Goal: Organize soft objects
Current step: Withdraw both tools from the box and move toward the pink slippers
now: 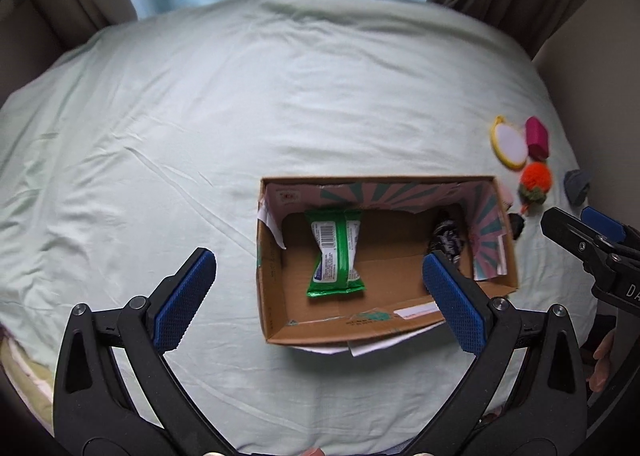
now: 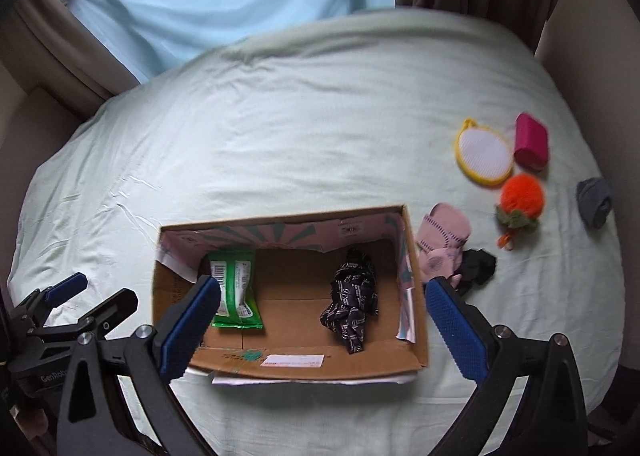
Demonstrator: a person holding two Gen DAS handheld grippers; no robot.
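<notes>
Box (image 2: 416, 296) holds green packet (image 2: 236, 288), black cloth (image 2: 352, 304); your right gripper (image 2: 324, 320) and left gripper (image 1: 320, 296) both released, empty; pink cloth (image 2: 442, 240) beside box likely next.

1. My fingers (image 2: 456, 332) wear blue pads on black frames.
2. Brown cardboard box (image 2: 416, 296), pink-and-teal rays inside.
3. Green packet (image 2: 236, 292); black cloth (image 2: 354, 300) with white print.
4. Pale green bed sheet (image 2: 280, 128).
5. Orange pompom (image 2: 522, 196), magenta roll (image 2: 530, 140), yellow-rimmed white pad (image 2: 484, 152).
</notes>
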